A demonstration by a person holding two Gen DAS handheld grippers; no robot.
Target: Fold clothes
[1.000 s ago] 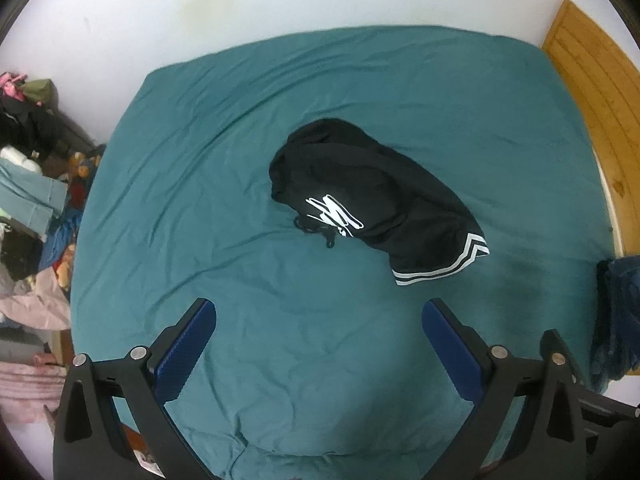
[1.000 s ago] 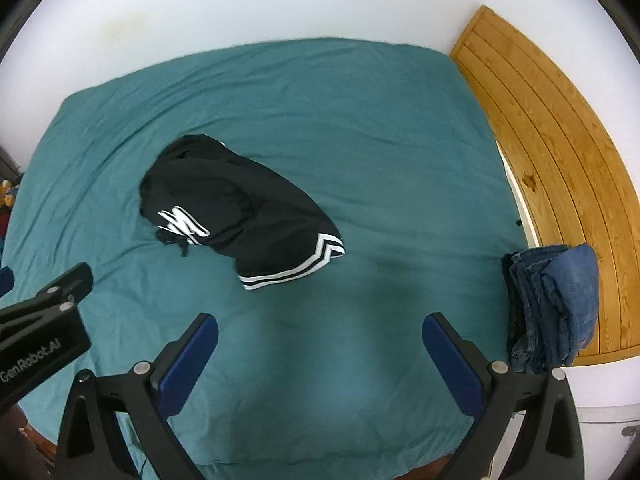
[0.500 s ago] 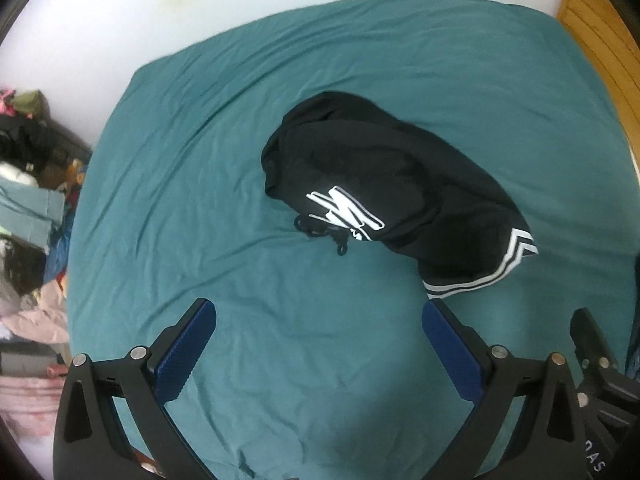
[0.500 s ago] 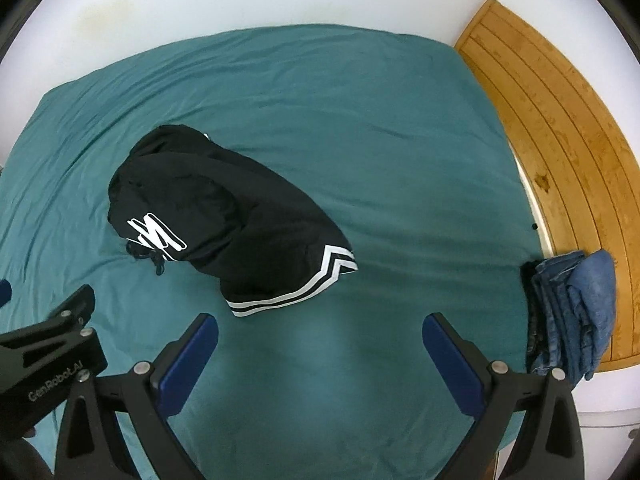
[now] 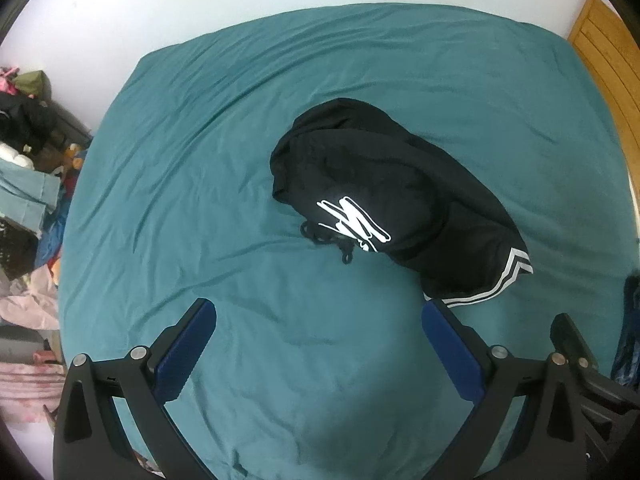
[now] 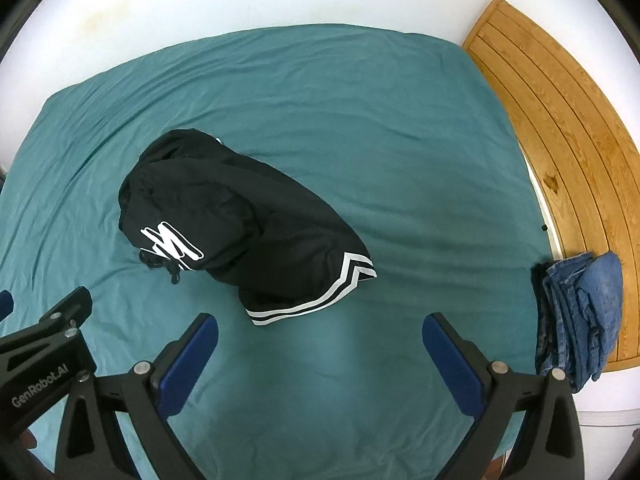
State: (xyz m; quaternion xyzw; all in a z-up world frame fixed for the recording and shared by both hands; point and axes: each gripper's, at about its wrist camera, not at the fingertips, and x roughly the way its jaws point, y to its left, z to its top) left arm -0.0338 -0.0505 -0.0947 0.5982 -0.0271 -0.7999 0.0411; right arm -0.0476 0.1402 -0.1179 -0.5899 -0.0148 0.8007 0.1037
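A pair of black shorts (image 5: 392,196) lies crumpled on the teal bed (image 5: 200,160), roughly at its centre. In the left wrist view the shorts sit at about one o'clock from the left gripper (image 5: 318,346); in the right wrist view they sit at about eleven o'clock from the right gripper (image 6: 320,354). A white scribbled logo (image 6: 172,245) faces up near the waistband end, with the black drawstring (image 6: 162,265) bunched just beside it on the sheet. The opposite end shows a leg hem (image 6: 320,300) with white stripes — it points toward the right gripper's side.

Both grippers hang above the sheet near the bed's front edge, each with its blue-padded fingers (image 5: 186,350) spread wide apart and nothing between them. In the left wrist view the striped hem lies just beyond the right-hand finger's tip; whether they touch cannot be told. Part of the left gripper's black body shows at eight o'clock in the right wrist view.

A folded stack of blue jeans (image 6: 580,316) rests at the bed's right edge — at three o'clock — against a wooden panel (image 6: 560,140). A heap of mixed clothes (image 5: 28,208) lies off the left side.
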